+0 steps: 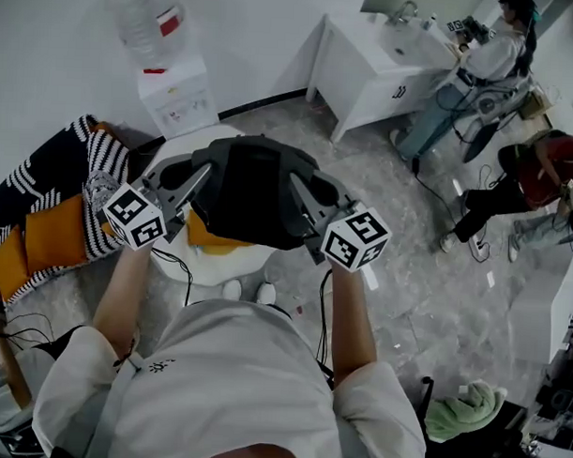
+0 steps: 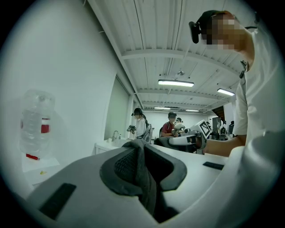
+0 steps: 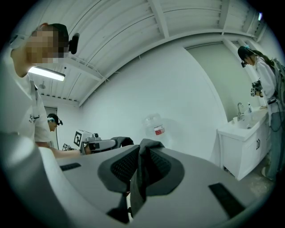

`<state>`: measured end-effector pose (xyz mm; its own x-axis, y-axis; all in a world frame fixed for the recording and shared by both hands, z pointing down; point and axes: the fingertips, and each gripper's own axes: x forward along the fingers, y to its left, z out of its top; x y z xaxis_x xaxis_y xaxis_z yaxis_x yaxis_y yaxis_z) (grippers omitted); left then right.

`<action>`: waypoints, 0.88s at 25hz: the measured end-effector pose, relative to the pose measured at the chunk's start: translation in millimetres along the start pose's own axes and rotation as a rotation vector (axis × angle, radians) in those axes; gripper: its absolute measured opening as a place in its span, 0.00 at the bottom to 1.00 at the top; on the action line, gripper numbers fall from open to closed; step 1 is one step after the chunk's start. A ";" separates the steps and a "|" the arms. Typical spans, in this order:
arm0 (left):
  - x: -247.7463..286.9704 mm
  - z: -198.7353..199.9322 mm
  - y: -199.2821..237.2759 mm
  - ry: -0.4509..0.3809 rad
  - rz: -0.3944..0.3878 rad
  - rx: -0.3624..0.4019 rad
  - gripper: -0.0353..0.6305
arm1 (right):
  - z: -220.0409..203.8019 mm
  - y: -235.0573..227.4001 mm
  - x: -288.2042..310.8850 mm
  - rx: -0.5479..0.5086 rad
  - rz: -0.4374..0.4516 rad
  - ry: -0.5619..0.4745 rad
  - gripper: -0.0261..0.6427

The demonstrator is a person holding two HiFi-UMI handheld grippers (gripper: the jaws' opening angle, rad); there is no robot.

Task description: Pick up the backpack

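Grey marbled floor (image 1: 397, 274). White sink cabinet (image 1: 362, 80) at far right. Striped blanket (image 1: 52, 215) at left. Water dispenser (image 1: 179, 96) against wall. Round white table (image 1: 219, 266) under backpack. Black backpack (image 1: 250, 189) held up between both grippers, over table, in front of person. Left gripper (image 1: 196, 181) jaws narrow, pinching backpack fabric. Right gripper (image 1: 305, 194) likewise clamped on backpack fabric.

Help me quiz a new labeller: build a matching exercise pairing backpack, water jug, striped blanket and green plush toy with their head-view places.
Things: 1 backpack; 2 water jug; 3 striped blanket; 4 green plush toy.
Places: A lower right; B far left; C centre, gripped on two sides; D upper left, by the wall.
Pairs: 1-C; 2-D; 3-B; 4-A.
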<state>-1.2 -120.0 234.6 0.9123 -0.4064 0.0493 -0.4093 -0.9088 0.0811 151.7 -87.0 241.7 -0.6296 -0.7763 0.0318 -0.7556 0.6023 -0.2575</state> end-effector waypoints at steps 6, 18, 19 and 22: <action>6.6 7.1 14.3 -0.015 -0.009 0.003 0.12 | 8.8 -5.3 7.9 -0.028 -0.003 0.015 0.10; 18.9 9.5 25.0 -0.031 -0.042 -0.002 0.12 | 22.6 -15.0 10.0 -0.040 -0.019 0.016 0.10; 19.4 9.3 25.6 -0.031 -0.043 -0.003 0.12 | 22.6 -15.3 10.4 -0.042 -0.020 0.017 0.10; 19.7 7.6 27.9 -0.033 -0.044 -0.009 0.12 | 20.7 -15.9 13.0 -0.043 -0.023 0.018 0.10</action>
<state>5.4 -154.1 230.2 0.9291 -0.3695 0.0125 -0.3691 -0.9249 0.0914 159.3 -110.6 226.2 -0.6147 -0.7869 0.0544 -0.7768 0.5920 -0.2148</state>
